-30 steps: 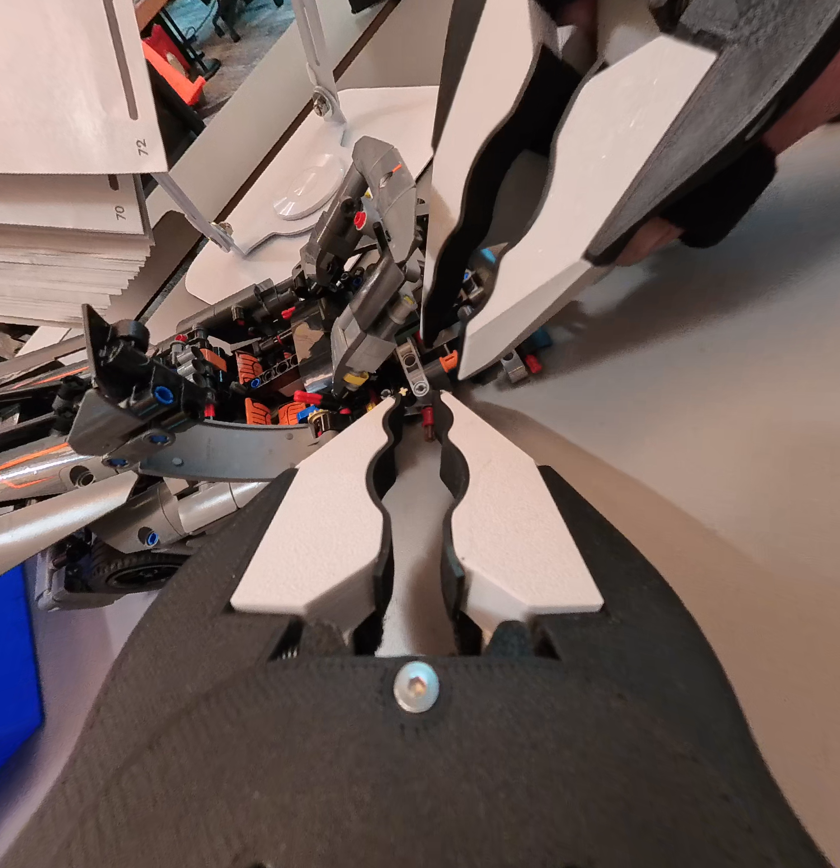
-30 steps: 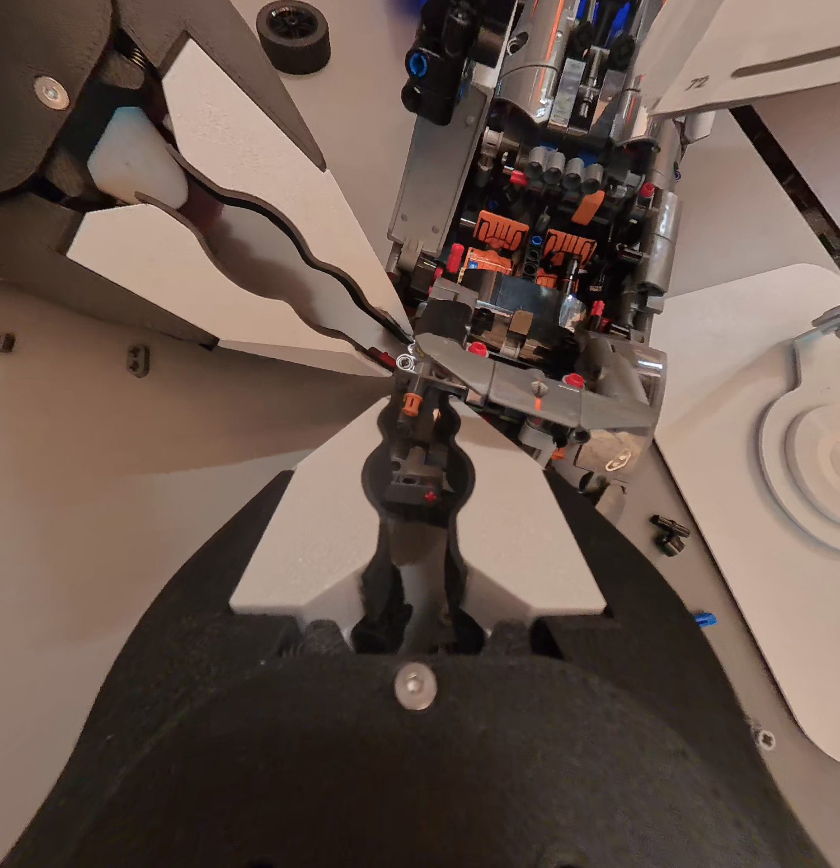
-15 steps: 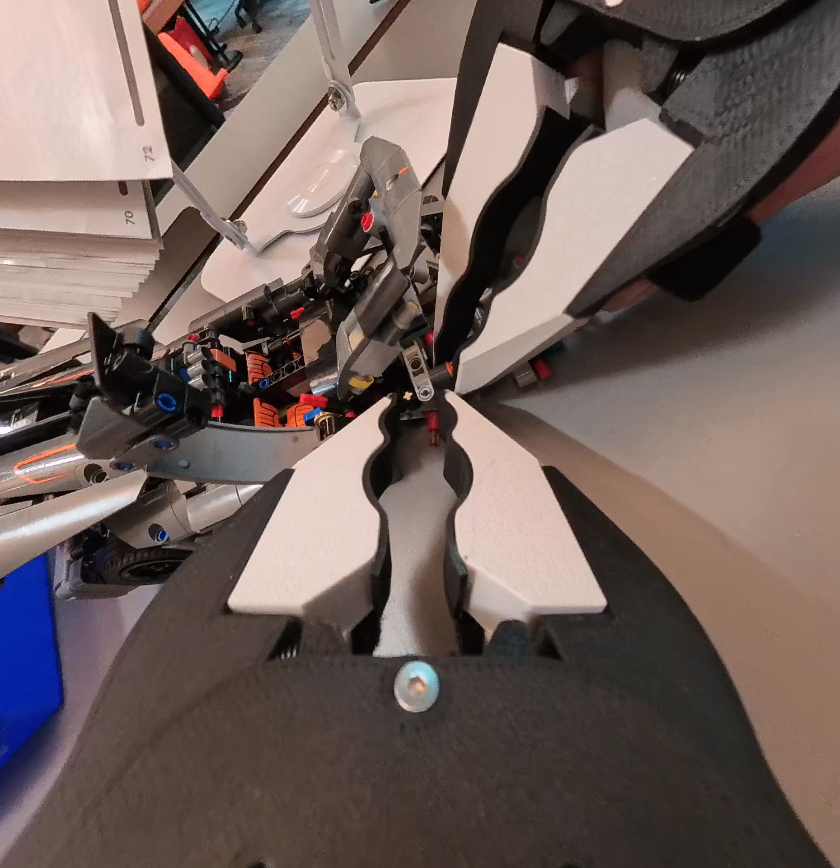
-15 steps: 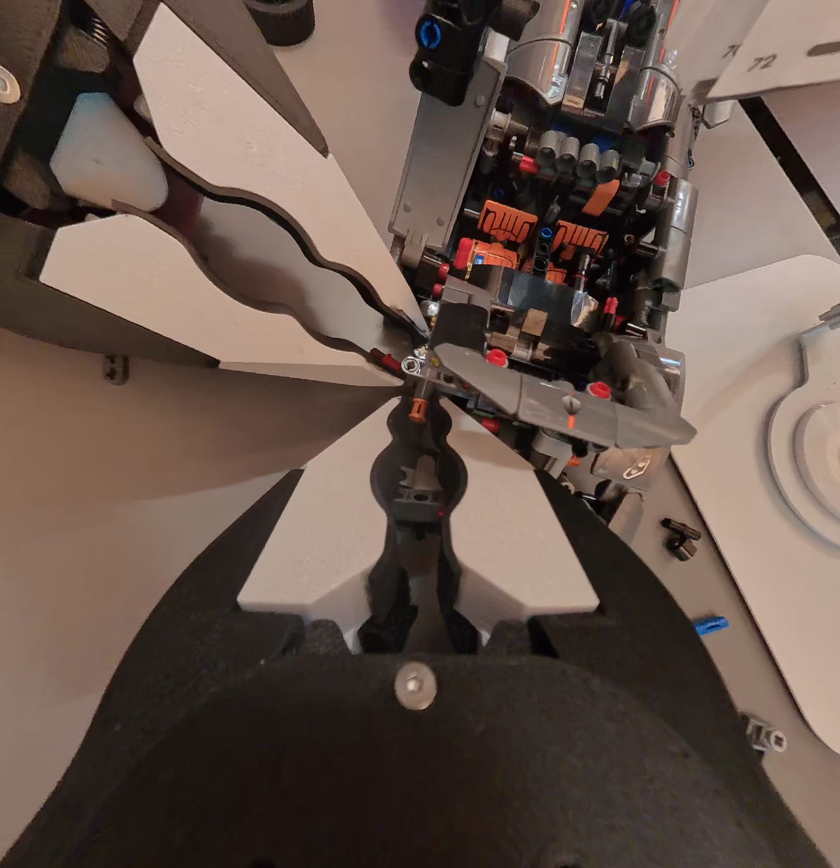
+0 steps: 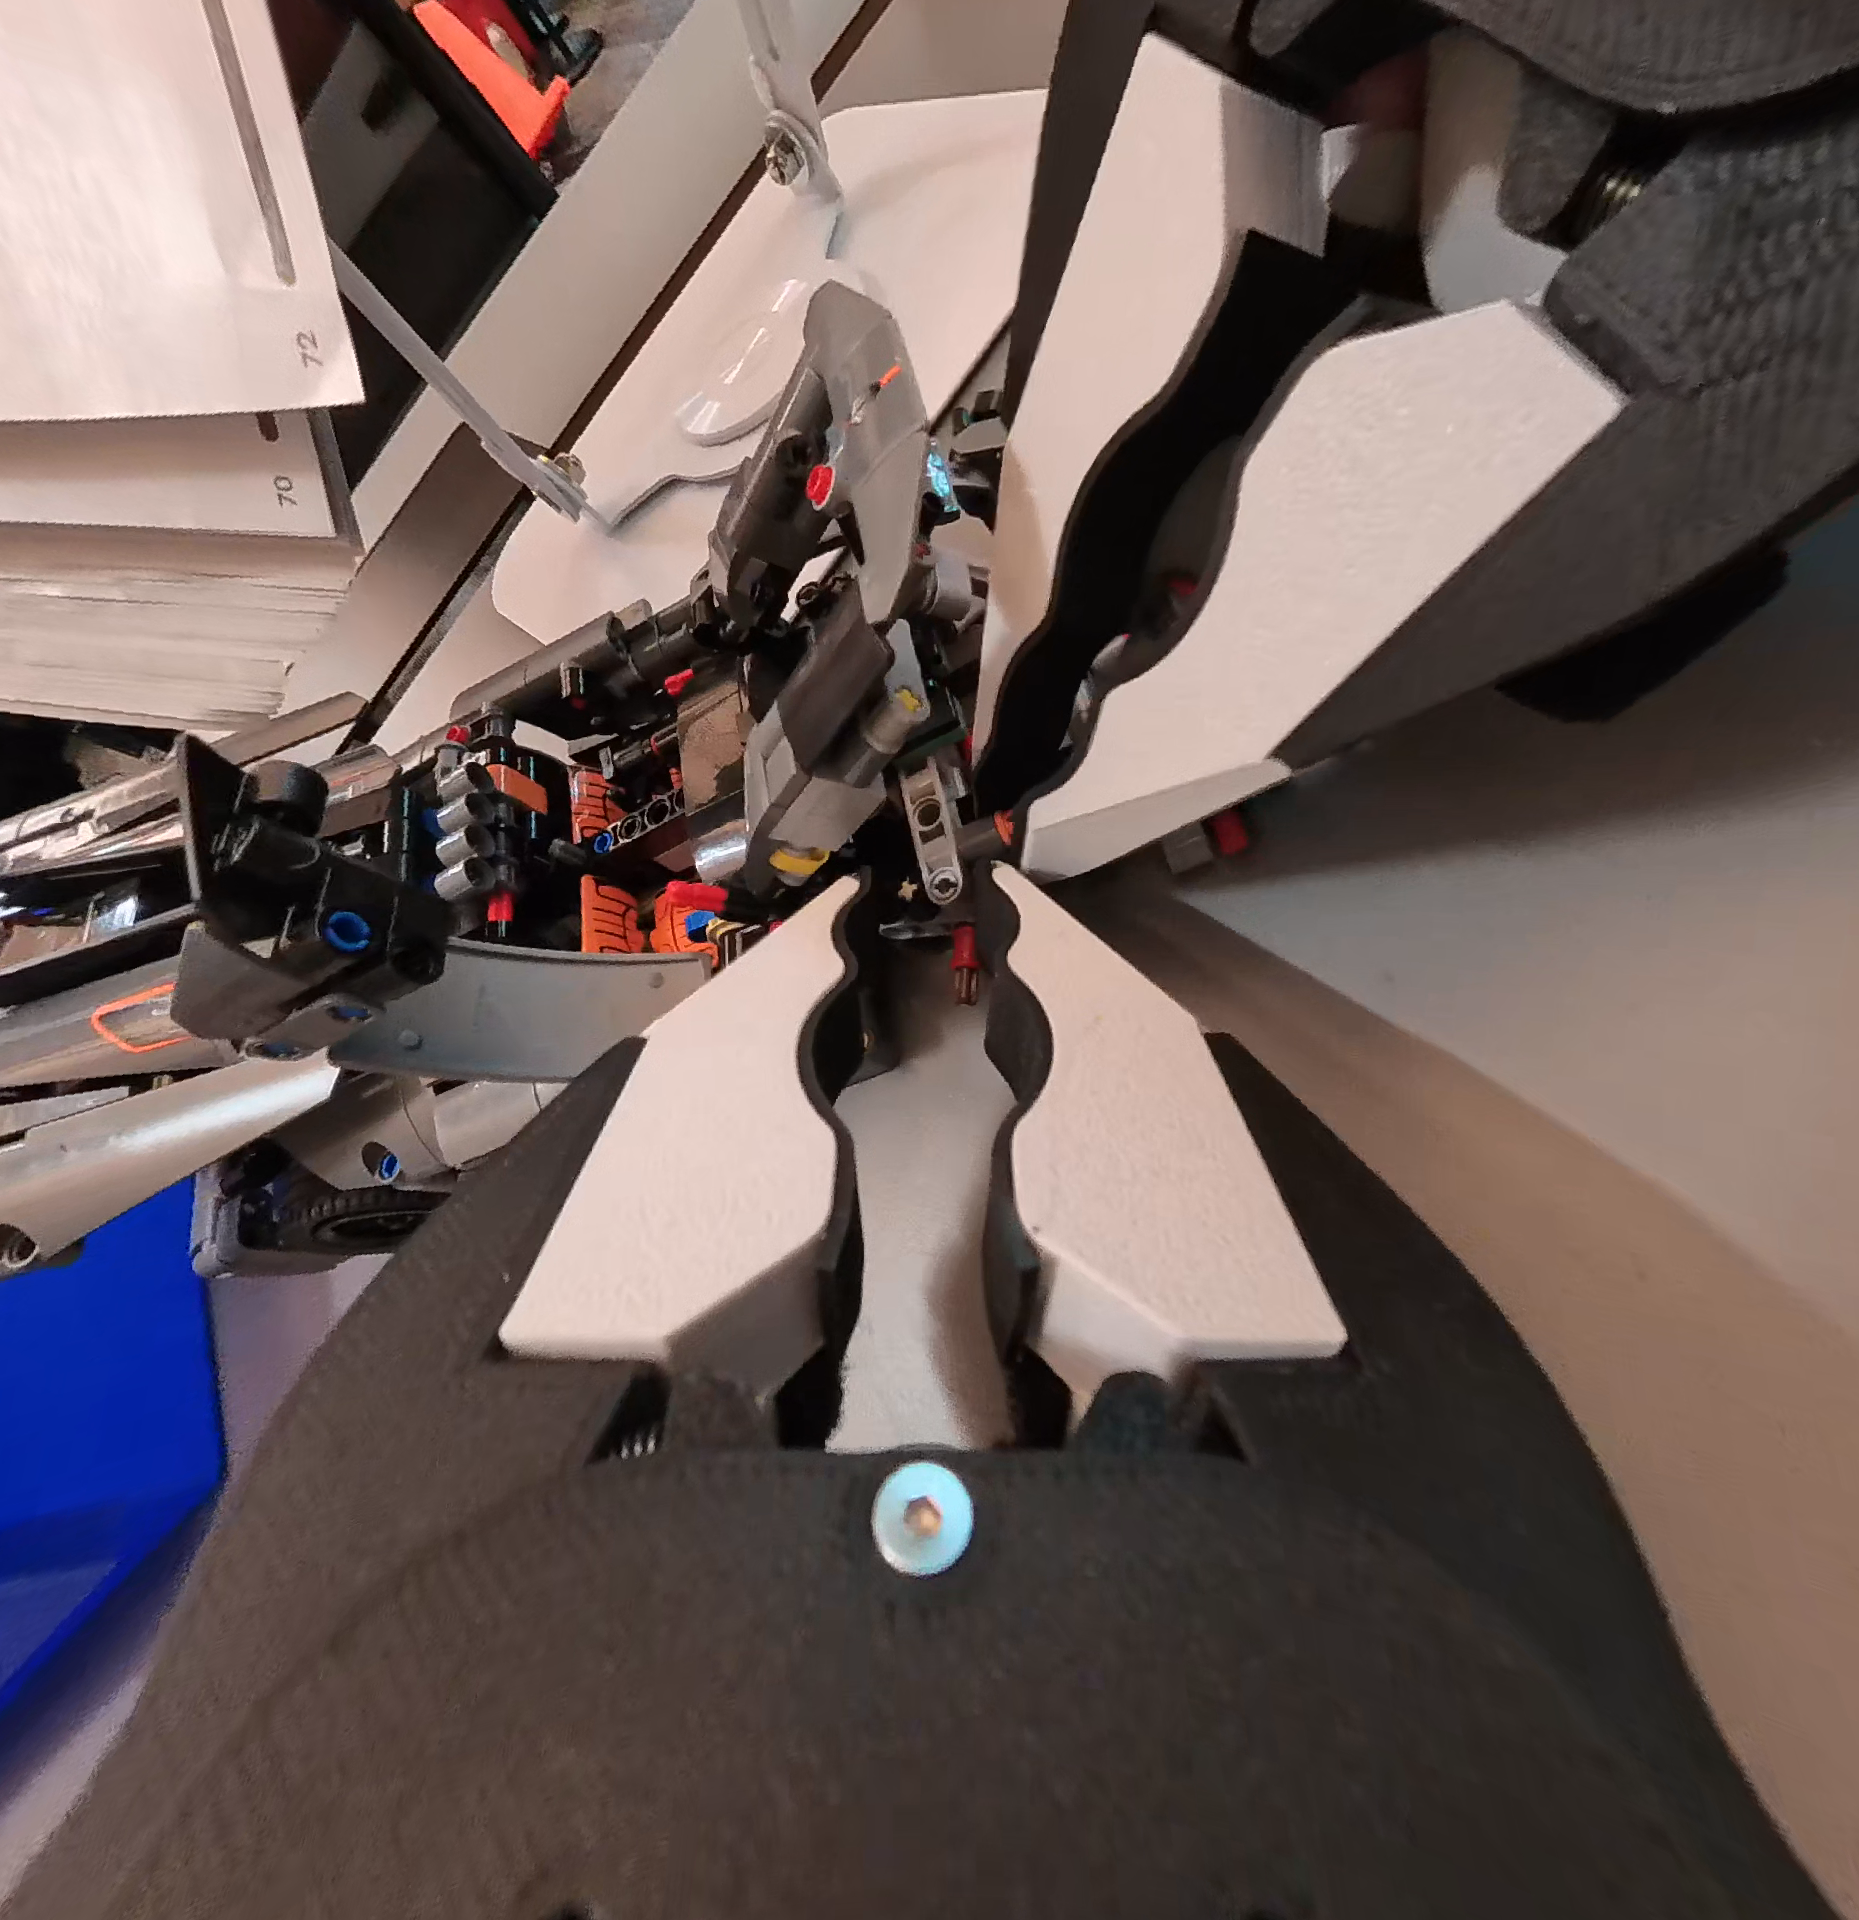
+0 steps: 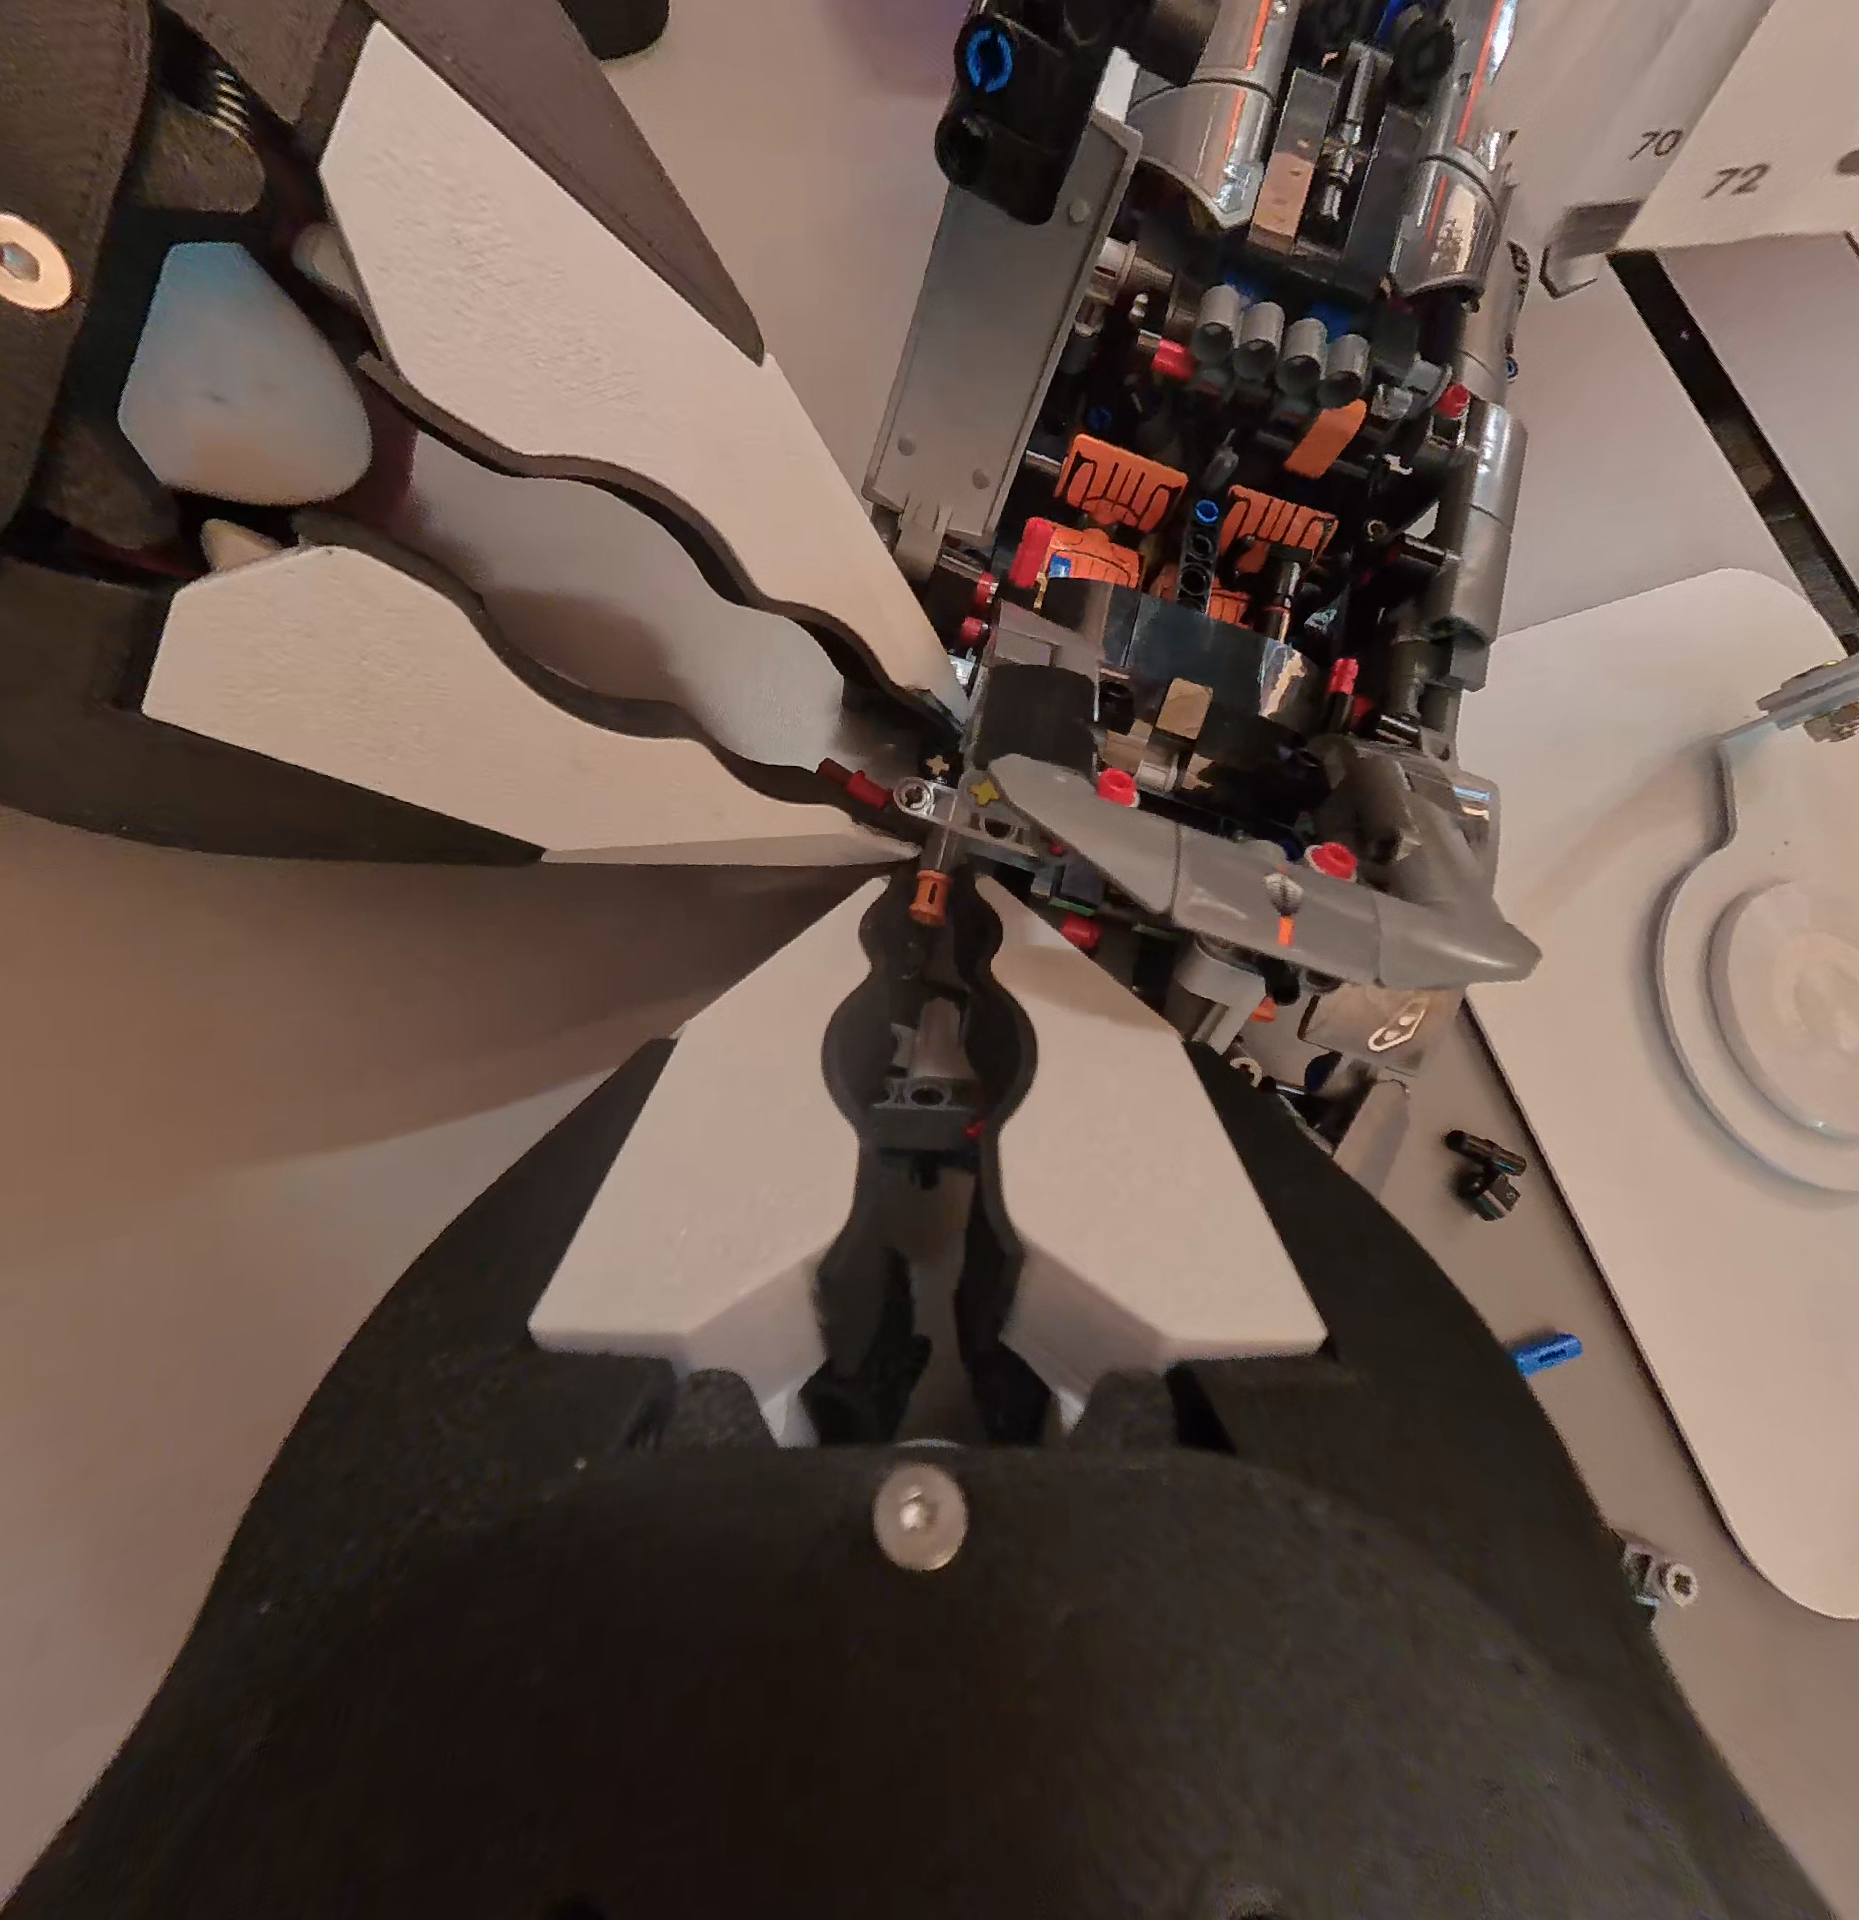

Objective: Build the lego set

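The grey, black and orange lego car model (image 5: 551, 831) lies on the table; in the right wrist view (image 6: 1257, 582) it runs away from me. My left gripper (image 5: 927, 891) is at its near end, shut on a small red pin (image 5: 964, 961). My right gripper (image 6: 937, 891) is shut on a small dark grey piece (image 6: 920, 1101) with a black axle and an orange bush (image 6: 930, 899). The axle tip meets a light grey lift arm (image 6: 925, 798) on the model. The two grippers' tips almost touch there. The right gripper also shows in the left wrist view (image 5: 1003, 826).
A stack of white pages (image 5: 125, 312) stands at the far left. A white stand base with a round lens (image 6: 1818, 1039) lies beside the model. A blue bin (image 5: 73, 1455) is at the left. A black connector (image 6: 1486, 1169), a blue pin (image 6: 1543, 1351) and a grey piece (image 6: 1657, 1584) lie loose. My left and right fingertips are right by each other. My right gripper's tips are some 12 cm from the black connector (image 6: 1486, 1169).
The right gripper has tilted up more steeply and the model shows a little closer in both views. Both holds are unchanged, and the tips stay together at the lift arm.
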{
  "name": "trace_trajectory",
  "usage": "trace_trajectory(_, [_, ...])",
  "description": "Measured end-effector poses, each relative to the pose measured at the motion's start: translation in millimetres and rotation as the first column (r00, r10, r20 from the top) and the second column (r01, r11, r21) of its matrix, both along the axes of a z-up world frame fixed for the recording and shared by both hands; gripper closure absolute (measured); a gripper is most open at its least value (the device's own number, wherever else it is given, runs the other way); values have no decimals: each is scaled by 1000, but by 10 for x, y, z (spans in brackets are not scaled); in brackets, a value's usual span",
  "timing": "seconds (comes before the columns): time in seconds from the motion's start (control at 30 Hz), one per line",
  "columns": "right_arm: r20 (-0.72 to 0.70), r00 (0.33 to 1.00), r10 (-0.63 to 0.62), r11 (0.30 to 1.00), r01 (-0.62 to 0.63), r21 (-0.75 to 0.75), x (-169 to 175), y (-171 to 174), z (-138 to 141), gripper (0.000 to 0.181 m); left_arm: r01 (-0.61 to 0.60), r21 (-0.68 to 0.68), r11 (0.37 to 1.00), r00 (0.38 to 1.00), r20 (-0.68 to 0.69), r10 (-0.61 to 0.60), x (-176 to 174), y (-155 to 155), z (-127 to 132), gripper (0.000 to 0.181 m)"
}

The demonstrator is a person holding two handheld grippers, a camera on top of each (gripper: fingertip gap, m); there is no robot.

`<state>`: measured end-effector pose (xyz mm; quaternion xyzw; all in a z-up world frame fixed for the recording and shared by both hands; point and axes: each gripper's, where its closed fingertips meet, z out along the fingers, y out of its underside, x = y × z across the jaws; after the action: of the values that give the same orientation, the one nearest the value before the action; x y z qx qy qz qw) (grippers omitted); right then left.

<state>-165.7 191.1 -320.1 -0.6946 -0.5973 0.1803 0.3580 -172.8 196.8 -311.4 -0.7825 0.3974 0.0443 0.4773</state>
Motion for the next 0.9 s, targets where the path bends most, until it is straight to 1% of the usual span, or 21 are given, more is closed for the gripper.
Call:
trace_trajectory(0.13, [-1, 1000, -7, 1000, 7, -8, 34, -11, -33, 177, -8, 0, 1000, 1000, 10, 8, -25, 7, -2, 167])
trace_trajectory(0.23, [9, 1000, -6, 1000, 6, 3, 51, -17, -32, 177, 8, 26, 1000, 1000, -29, -7, 0, -7, 2, 168])
trace_trajectory(0.3, [-13, 1000, -6, 1000, 6, 2, 47, -6, -22, 177, 11, 24, 1000, 1000, -19, -11, 3, 0, 4, 168])
trace_trajectory(0.43, [-47, 999, -9, 999, 7, -38, 4, -6, -3, 178, 5, 23, 1000, 1000, 8, -5, -35, 16, 17, 167])
trace_trajectory(0.57, [-57, 998, -14, 998, 10, -69, 7, -15, 26, 176, 13, 23, 1000, 1000, 3, -13, -27, 13, 13, 167])
trace_trajectory(0.7, [-107, 994, -33, 992, 19, -122, -12, 5, 63, 174, 17, 17, 1000, 1000, 19, -18, -24, 15, 14, 167])
trace_trajectory(0.9, [-111, 993, -49, 990, 34, -133, -46, 24, 56, 177, 10, 18, 1000, 1000, 25, -11, -41, 26, 20, 168])
